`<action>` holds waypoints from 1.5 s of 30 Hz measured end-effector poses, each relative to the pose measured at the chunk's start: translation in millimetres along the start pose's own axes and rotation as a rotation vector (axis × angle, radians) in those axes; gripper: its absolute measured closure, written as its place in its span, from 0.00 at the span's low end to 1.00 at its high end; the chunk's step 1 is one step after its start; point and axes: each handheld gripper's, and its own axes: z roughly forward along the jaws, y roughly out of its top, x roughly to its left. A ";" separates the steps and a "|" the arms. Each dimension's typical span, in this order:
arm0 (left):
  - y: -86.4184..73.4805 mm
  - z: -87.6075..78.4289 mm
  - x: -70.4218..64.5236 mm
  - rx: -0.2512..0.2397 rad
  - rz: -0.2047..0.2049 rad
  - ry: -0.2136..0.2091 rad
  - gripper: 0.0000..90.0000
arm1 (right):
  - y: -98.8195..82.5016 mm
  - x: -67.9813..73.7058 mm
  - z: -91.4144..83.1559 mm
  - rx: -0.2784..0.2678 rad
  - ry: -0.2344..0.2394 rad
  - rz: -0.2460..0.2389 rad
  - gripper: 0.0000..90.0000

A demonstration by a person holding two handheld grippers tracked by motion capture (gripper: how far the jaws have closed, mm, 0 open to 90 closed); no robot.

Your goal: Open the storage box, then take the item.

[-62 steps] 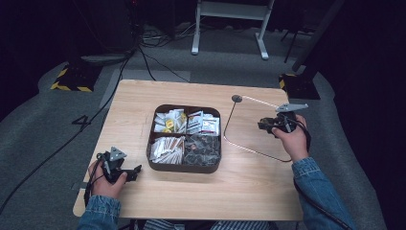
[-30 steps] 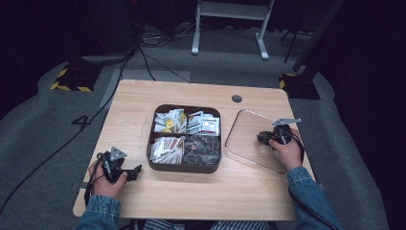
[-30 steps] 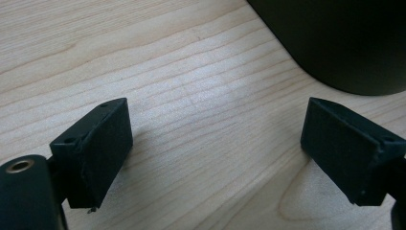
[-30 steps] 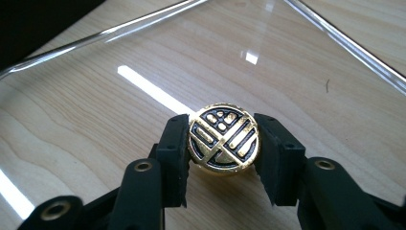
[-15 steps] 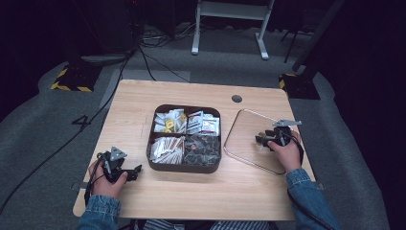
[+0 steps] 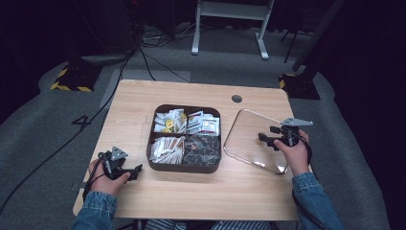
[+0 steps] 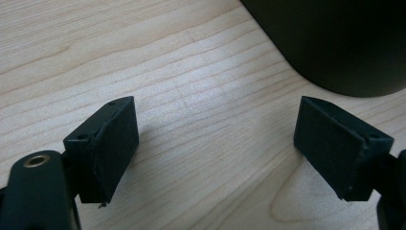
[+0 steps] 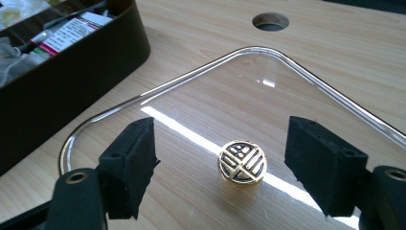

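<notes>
With the right gripper (image 8: 220, 177) jaws just opened wide apart, the round gold knob (image 8: 242, 162) of the clear glass lid (image 8: 306, 120) sits untouched dead-centre between them.

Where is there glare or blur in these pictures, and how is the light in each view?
Right gripper view: a bright streak of glare crosses the glass lid beside its gold knob, which is sharp. Left gripper view: even light on the table; the dark box looks soft. High view: table lit, surroundings dark.
</notes>
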 end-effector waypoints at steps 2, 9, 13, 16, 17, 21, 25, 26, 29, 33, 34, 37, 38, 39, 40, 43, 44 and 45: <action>2.4 -1.3 0.6 0.012 -0.023 0.007 0.23 | 0.7 1.2 -4.0 -0.003 0.008 -0.003 0.30; 15.0 -4.5 -3.9 -0.012 -0.091 -0.017 0.30 | -6.4 -4.6 -13.7 0.000 0.000 0.013 0.30; 24.7 -9.7 -7.1 -0.079 -0.121 -0.021 0.24 | -9.2 -7.4 -17.7 -0.004 0.004 0.029 0.32; 32.2 -17.1 -9.1 -0.105 -0.132 -0.016 0.26 | -10.9 -7.0 -20.6 -0.004 -0.002 0.025 0.32; 34.6 -19.4 -10.0 -0.114 -0.138 -0.015 0.28 | -11.5 -6.8 -21.8 -0.006 -0.002 0.027 0.32; 46.0 -26.2 -15.8 -0.153 -0.142 -0.035 0.34 | -15.1 -7.0 -27.2 -0.008 -0.012 0.029 0.33; 57.9 -30.5 -28.9 -0.202 -0.109 -0.054 0.39 | -19.4 -8.4 -32.3 -0.007 -0.022 0.036 0.33; 60.6 -30.8 -32.8 -0.207 -0.098 -0.063 0.41 | -20.2 -8.6 -33.6 -0.008 -0.026 0.040 0.33; 68.0 -29.5 -45.0 -0.213 -0.045 -0.073 0.43 | -22.8 -8.1 -37.3 -0.012 -0.028 0.039 0.33; 78.7 -24.6 -59.1 -0.221 0.023 -0.082 0.48 | -26.8 -5.5 -43.2 -0.013 -0.030 0.029 0.33; 81.0 -22.6 -61.6 -0.213 0.041 -0.077 0.50 | -28.3 -5.0 -44.7 -0.014 -0.031 0.027 0.33; 85.6 -14.9 -66.6 -0.182 0.077 -0.082 0.57 | -33.8 -3.9 -49.3 -0.008 -0.038 0.030 0.33; 86.8 -11.8 -67.2 -0.165 0.089 -0.085 0.61 | -35.6 -4.0 -50.4 -0.008 -0.041 0.037 0.33; 87.6 -8.9 -68.2 -0.147 0.093 -0.086 0.63 | -37.2 -4.0 -51.1 -0.012 -0.041 0.043 0.33; 88.2 -6.0 -68.6 -0.133 0.101 -0.082 0.65 | -38.2 -3.2 -51.6 -0.014 -0.042 0.054 0.33; 88.9 0.8 -68.7 -0.080 0.107 -0.053 0.69 | -38.5 0.9 -51.6 -0.014 -0.038 0.045 0.33; 88.9 2.2 -68.2 -0.068 0.105 -0.040 0.70 | -38.3 2.3 -51.3 -0.015 -0.037 0.040 0.33; 89.1 3.0 -67.5 -0.056 0.106 -0.029 0.70 | -38.1 3.7 -50.8 -0.014 -0.034 0.036 0.33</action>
